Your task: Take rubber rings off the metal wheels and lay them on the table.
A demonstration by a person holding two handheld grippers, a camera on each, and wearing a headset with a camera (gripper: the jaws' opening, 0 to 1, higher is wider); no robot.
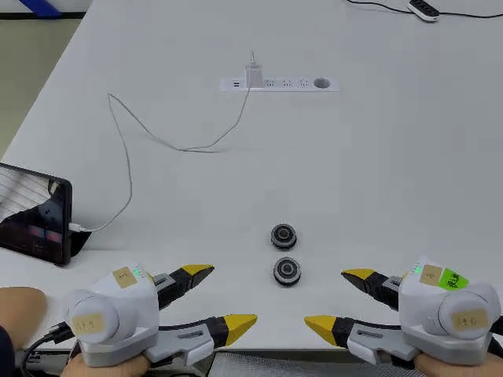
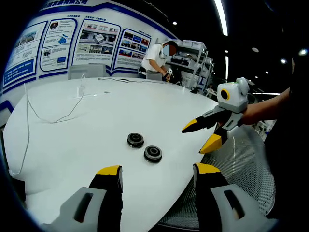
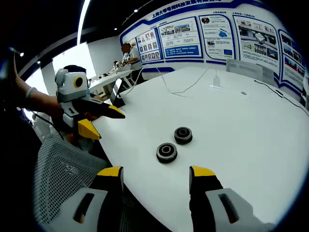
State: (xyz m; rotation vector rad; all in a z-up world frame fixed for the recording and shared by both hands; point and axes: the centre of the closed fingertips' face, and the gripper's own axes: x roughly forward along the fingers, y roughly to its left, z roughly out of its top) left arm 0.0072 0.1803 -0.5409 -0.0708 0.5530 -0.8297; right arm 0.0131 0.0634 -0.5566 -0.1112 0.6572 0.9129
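Note:
Two small metal wheels with black rubber rings lie flat on the white table, one behind the other: the far wheel (image 1: pixel 284 236) (image 2: pixel 135 140) (image 3: pixel 183 135) and the near wheel (image 1: pixel 288 271) (image 2: pixel 152 153) (image 3: pixel 166 152). My left gripper (image 1: pixel 206 297) (image 2: pixel 157 170) is open near the table's front edge, left of the wheels, with nothing between its yellow tips. My right gripper (image 1: pixel 338 297) (image 3: pixel 157 172) is open too, right of the wheels and empty. Each gripper shows in the other's view: the right gripper (image 2: pixel 199 137), the left gripper (image 3: pixel 106 122).
A white power strip (image 1: pixel 279 83) lies far back, with a thin cable (image 1: pixel 126 149) running to a dark tablet (image 1: pixel 33 212) at the left edge. A mesh chair (image 3: pixel 63 179) stands below the table's front edge. People stand at benches in the background.

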